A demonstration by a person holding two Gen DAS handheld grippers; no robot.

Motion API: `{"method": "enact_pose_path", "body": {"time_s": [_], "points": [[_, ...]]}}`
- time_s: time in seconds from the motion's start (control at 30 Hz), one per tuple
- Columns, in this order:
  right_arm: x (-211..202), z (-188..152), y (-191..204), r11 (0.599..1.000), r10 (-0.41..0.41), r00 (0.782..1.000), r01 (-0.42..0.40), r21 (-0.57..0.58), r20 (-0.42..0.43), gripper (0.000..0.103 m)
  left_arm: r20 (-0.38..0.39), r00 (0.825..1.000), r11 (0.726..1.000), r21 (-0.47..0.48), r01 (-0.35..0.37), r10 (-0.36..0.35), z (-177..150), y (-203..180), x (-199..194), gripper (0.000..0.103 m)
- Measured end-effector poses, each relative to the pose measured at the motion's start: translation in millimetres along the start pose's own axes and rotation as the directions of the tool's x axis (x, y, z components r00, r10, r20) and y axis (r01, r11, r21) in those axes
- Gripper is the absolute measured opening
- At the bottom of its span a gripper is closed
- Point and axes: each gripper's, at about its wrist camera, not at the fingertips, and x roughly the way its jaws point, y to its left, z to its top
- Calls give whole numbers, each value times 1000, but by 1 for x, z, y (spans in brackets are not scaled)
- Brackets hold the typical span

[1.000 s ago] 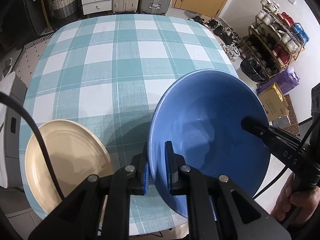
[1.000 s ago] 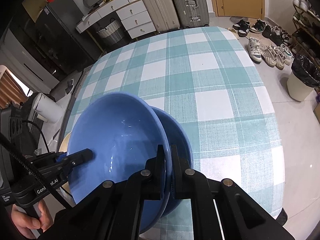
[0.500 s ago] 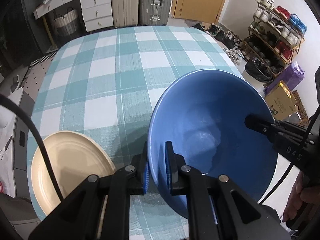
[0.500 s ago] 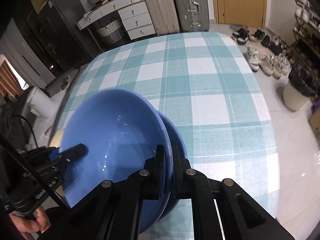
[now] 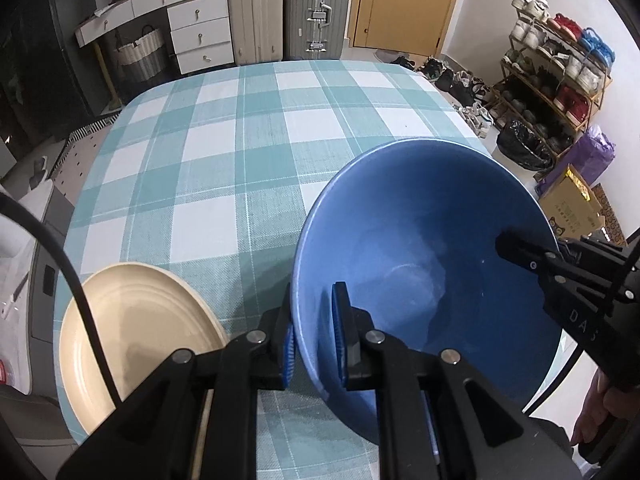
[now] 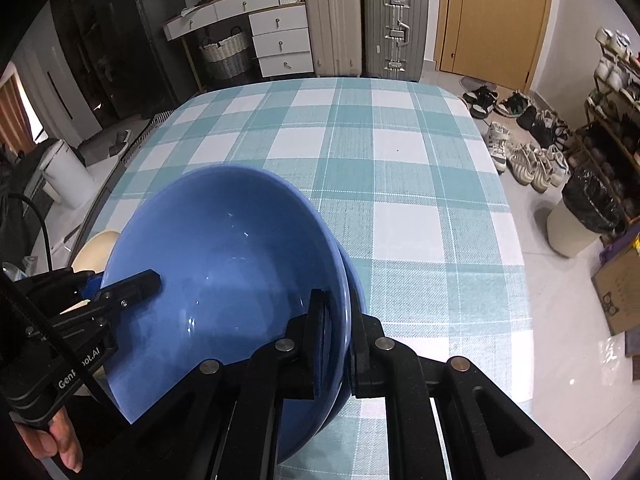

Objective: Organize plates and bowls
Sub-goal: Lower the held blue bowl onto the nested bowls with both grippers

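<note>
Holding blue bowls (image 5: 424, 248), nested, tilted above tabletop (image 5: 240, 152) just right of cream plate (image 5: 132, 328); left tongs (image 5: 314, 336) and right tongs (image 6: 336, 340) clenching opposite rims, likely steadying stack.

Both views are evenly lit by soft indoor light, bright on the checked worktop (image 5: 248, 152) and the pale floor at right, dim toward the dark furniture at upper left of each frame. Fisheye distortion bends straight edges outward and leaves black vignetted corners; focus is sharp, with no motion blur. Small white glints mark the inside of the blue bowl (image 6: 224, 264), which casts a soft shadow on the cloth to its left in the left wrist view.
</note>
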Motion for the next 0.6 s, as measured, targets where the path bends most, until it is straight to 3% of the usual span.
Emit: {"method": "enact_pose_path", "body": {"time_s": [0.3,0.6], "points": [[-3,-1,15,992,-67,997,70,-104,29,9,13,999,999,29,-42,41,-3,-2,3,12],[-1,-6,26,961,-173,983,183,-206,65,13,-8,1000,999,25,-21,22,-5,-3,9,13]]}}
